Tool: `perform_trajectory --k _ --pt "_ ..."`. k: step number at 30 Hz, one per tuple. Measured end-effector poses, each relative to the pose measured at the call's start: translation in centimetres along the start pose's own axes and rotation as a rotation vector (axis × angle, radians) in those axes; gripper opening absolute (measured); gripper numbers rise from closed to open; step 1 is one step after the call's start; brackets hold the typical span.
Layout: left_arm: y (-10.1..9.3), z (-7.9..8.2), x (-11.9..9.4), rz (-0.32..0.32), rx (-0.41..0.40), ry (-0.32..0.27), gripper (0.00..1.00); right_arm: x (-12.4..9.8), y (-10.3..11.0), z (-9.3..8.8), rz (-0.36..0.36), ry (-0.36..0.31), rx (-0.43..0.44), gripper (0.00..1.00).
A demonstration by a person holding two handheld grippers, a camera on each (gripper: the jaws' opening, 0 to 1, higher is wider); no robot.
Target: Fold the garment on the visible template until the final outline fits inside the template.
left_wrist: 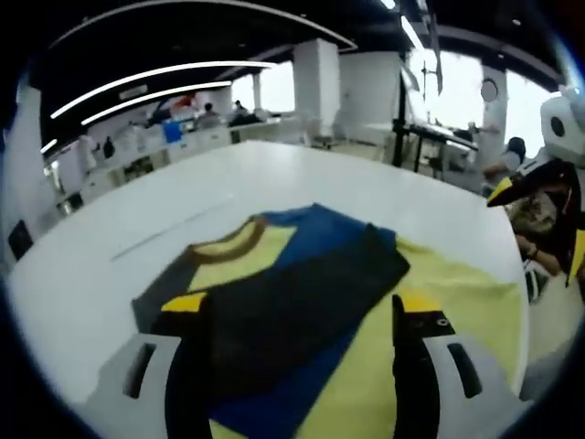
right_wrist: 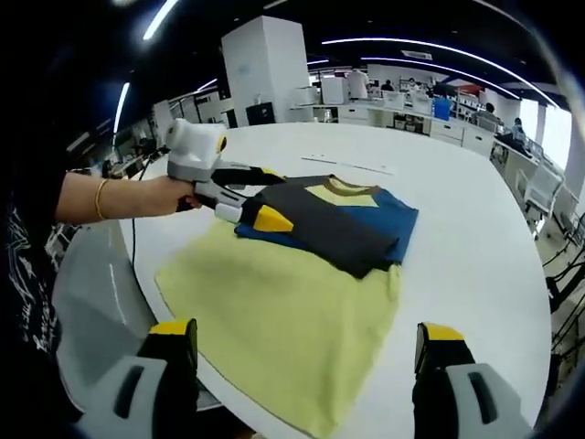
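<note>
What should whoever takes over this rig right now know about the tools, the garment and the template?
Left tool: jaws open, over the garment's near edge, holding nothing I can see.
Right tool: open, empty, hovering over the template's near end.
Garment: folded into a compact dark, blue and yellow stack, lying at the far end of the yellow template on the white table.
Done: main folds.
Left: the garment's far edge looks to overhang the template; check and shift or tuck it inside.
</note>
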State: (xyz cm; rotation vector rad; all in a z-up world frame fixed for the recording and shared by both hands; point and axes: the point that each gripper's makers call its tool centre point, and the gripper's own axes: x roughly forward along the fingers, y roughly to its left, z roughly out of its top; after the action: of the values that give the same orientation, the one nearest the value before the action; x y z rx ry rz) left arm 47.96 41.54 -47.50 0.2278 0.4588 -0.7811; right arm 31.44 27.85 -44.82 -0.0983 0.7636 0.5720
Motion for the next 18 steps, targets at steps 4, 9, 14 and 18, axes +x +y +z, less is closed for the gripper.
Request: perform_trajectory --k 4,9,14,18 --pt "1.6 -0.4 -1.1 0.032 -0.024 -0.005 0.78 0.3 0.3 0.2 0.013 -0.005 -0.005 0.99" --pt "4.0 -1.5 -2.5 0.072 -0.019 0.015 0.71 0.5 0.4 0.5 0.018 -0.015 -0.002 0.99" --pt "6.4 -2.6 -3.9 0.116 -0.042 0.018 0.65 0.8 0.4 0.6 0.021 -0.011 -0.005 0.99" --pt "7.7 -3.3 -4.8 0.134 -0.031 0.027 0.58 1.0 0.4 0.5 0.024 -0.007 -0.004 0.99"
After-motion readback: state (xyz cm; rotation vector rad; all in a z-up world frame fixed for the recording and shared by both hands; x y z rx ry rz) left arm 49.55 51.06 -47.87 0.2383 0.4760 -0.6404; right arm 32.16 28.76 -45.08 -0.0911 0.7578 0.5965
